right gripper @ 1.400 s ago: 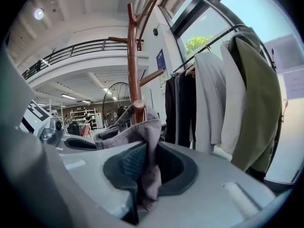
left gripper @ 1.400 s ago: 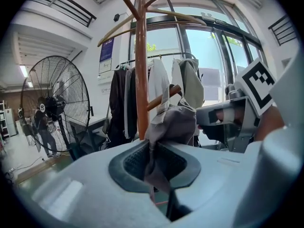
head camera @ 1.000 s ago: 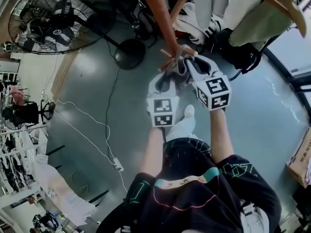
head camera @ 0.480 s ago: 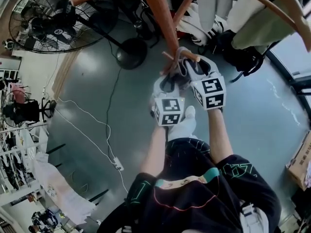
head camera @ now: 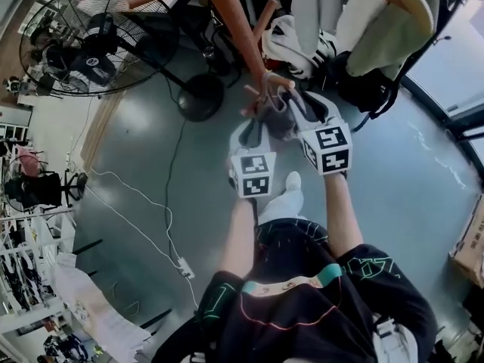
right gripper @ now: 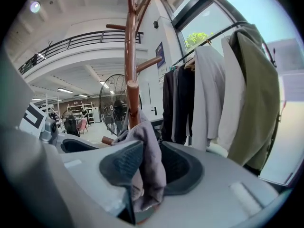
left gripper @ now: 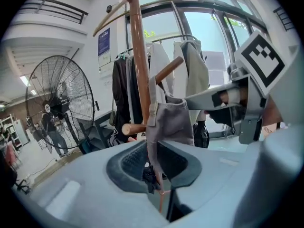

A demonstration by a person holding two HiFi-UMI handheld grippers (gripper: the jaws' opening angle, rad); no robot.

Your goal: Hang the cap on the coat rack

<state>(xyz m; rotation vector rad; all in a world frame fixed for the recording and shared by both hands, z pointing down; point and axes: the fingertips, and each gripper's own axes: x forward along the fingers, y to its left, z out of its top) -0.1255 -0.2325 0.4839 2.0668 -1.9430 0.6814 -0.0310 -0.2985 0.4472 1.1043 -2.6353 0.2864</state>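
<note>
A grey cap [head camera: 276, 117] hangs on a short peg [left gripper: 168, 69] of the brown wooden coat rack [head camera: 234, 21], low on its pole. Both grippers are at the cap. My left gripper [head camera: 253, 133] comes at it from below left and its jaws are opening. A thin part of the cap [left gripper: 168, 122] hangs between its pads without being pressed. My right gripper [head camera: 293, 106] is beside it on the right, its jaws also opening and wide apart. Cap fabric [right gripper: 147, 146] drapes loosely against one pad. The rack's pole [right gripper: 129, 56] rises just behind the cap.
A large black floor fan [head camera: 91, 40] stands to the left, its round base [head camera: 200, 97] near the rack's foot. Coats on a clothes rail [right gripper: 213, 94] hang to the right. A white cable [head camera: 144, 210] runs across the grey floor. A cardboard box [head camera: 473, 240] sits at the right edge.
Both grippers stay at the cap by the rack's peg, with hardly any shift. The cap stays on the peg.
</note>
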